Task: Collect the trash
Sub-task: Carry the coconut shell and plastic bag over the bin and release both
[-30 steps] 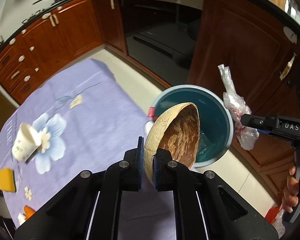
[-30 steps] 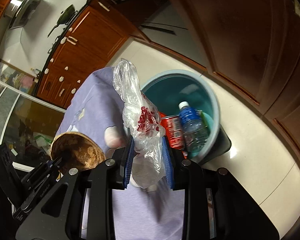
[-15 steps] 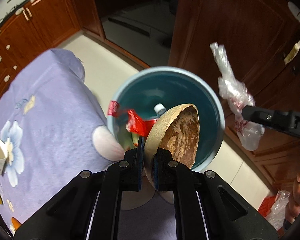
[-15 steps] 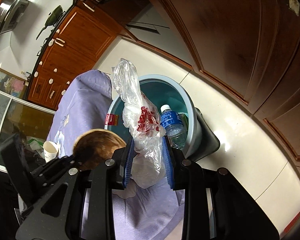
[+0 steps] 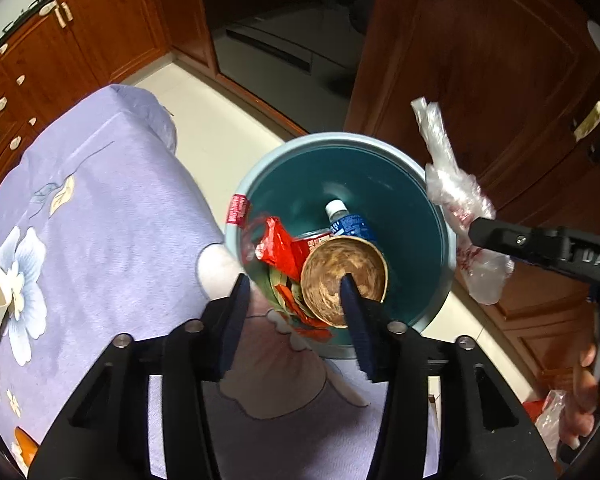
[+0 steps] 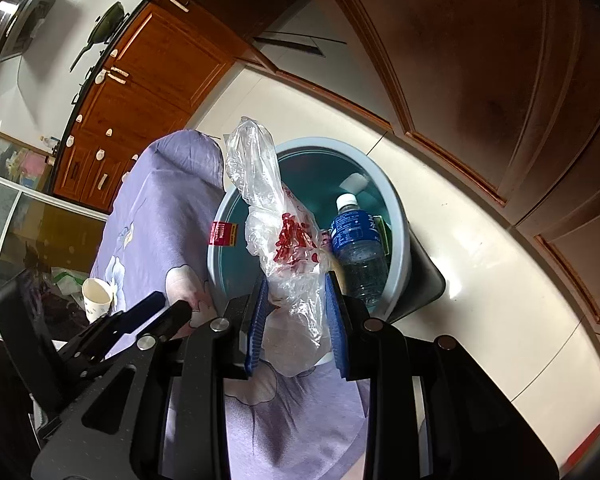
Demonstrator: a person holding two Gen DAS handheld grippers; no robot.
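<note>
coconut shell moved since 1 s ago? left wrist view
Yes. The coconut shell has left the left gripper, whose jaws now stand open, and dropped into the bin. It lies on the trash beside the water bottle.

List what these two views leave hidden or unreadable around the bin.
- Bin bottom: left wrist view, covered by coconut shell, red wrappers and bottle.
- Bottle label: right wrist view, too small to read.
- Coconut shell: right wrist view, hidden behind plastic bag.

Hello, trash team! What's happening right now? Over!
Left gripper open above bin; coconut shell inside bin. Right gripper shut on plastic bag, beside bin. Nothing in the way.
</note>
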